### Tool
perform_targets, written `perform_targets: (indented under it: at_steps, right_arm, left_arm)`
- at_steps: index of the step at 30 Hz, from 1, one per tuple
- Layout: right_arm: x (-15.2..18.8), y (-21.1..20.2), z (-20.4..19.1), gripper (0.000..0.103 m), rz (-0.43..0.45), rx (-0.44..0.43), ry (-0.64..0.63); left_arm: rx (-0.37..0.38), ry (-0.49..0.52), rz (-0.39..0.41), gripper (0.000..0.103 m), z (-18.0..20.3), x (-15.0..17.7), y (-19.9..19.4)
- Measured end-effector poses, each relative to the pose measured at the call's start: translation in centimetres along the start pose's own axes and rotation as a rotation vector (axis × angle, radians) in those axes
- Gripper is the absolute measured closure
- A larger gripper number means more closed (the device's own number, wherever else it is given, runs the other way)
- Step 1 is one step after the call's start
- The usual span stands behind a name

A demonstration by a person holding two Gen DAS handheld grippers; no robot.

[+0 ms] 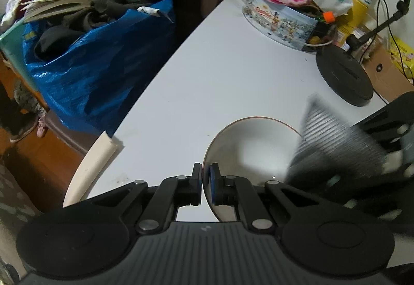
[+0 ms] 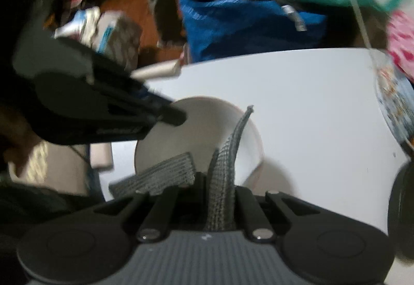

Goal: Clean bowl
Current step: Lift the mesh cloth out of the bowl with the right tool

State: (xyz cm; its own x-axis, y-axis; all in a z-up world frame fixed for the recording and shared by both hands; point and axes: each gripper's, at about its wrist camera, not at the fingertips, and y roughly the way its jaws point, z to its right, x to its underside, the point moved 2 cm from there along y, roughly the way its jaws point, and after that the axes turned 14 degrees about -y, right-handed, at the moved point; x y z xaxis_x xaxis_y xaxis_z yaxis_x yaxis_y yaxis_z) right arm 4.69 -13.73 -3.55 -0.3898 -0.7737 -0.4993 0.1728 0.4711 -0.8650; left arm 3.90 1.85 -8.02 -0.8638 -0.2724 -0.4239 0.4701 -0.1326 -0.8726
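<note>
left tongs (image 1: 205,182): clamped on bowl (image 1: 248,145) rim | right tongs (image 2: 217,197): gripping cloth (image 2: 222,181) over bowl

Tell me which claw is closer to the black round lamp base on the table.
Right. The right claw, shut on the grey cloth, sits just in front of the lamp base. The left claw, clamped on the bowl rim, is farther away across the bowl.

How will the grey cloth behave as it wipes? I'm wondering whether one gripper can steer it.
The grey cloth is probably floppy: it folds and splays out of the right gripper, which is shut on it. It looks light, with a ribbed weave likely to drag rather than slip on the bowl, which the left gripper pinches by the rim.
</note>
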Motion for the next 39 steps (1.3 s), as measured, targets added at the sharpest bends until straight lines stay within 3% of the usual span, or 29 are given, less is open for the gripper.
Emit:
perform_targets:
  at_steps: [4, 8, 13, 20, 21, 24, 27, 29, 32, 33, 34, 36, 37, 39]
  right_arm:
    - [0.8, -2.9, 2.2, 0.098, 0.062, 0.032, 0.098]
    - [2.0, -4.2, 3.9, 0.098, 0.064, 0.088, 0.151]
    - [2.9, -3.1, 4.2, 0.098, 0.039, 0.131, 0.153]
    - [4.1, -0.4, 3.3, 0.098, 0.03, 0.122, 0.164]
    - [4.2, -0.3, 3.2, 0.098, 0.035, 0.118, 0.17]
    - [4.7, 0.0, 3.3, 0.098, 0.05, 0.104, 0.202]
    - [5.1, 0.0, 3.9, 0.098, 0.066, 0.08, 0.262]
    - [5.3, -0.1, 4.3, 0.098, 0.082, 0.062, 0.306]
    - [5.5, 0.0, 4.7, 0.097, 0.088, 0.048, 0.347]
    - [5.6, 0.0, 4.7, 0.097, 0.09, 0.044, 0.358]
    - [5.7, 0.0, 4.7, 0.097, 0.095, 0.033, 0.377]
    - [5.9, 0.1, 4.7, 0.094, 0.104, 0.012, 0.41]
    - [6.1, 0.2, 4.6, 0.094, 0.112, -0.003, 0.429]
    - [6.3, 0.4, 4.6, 0.094, 0.125, -0.032, 0.462]
  left_arm:
    - [0.014, -0.027, -0.009, 0.098, -0.5, 0.0, -0.1]
    - [0.027, -0.039, -0.037, 0.098, -0.9, -0.2, 0.2]
    - [0.021, -0.023, -0.05, 0.098, -0.7, 0.1, 0.1]
    - [-0.017, 0.079, 0.015, 0.093, 0.3, 1.0, -2.3]
    - [-0.006, 0.097, 0.017, 0.086, 0.5, 1.1, -2.7]
    - [0.076, 0.143, -0.002, 0.048, 1.3, 1.3, -3.5]
    - [0.135, 0.226, -0.022, 0.048, 2.7, 1.7, -3.7]
    - [0.135, 0.285, -0.038, 0.048, 3.5, 1.8, -3.4]
    - [0.141, 0.464, -0.099, 0.048, 5.8, 2.5, -2.1]
    - [0.141, 0.499, -0.109, 0.053, 6.2, 2.6, -1.9]
    - [0.141, 0.522, -0.111, 0.069, 6.4, 2.8, -1.7]
    - [0.118, 0.577, -0.127, 0.08, 7.0, 3.2, -0.8]
    - [0.12, 0.581, -0.131, 0.091, 7.0, 3.2, -0.7]
    - [0.128, 0.574, -0.131, 0.091, 7.2, 3.2, -0.4]
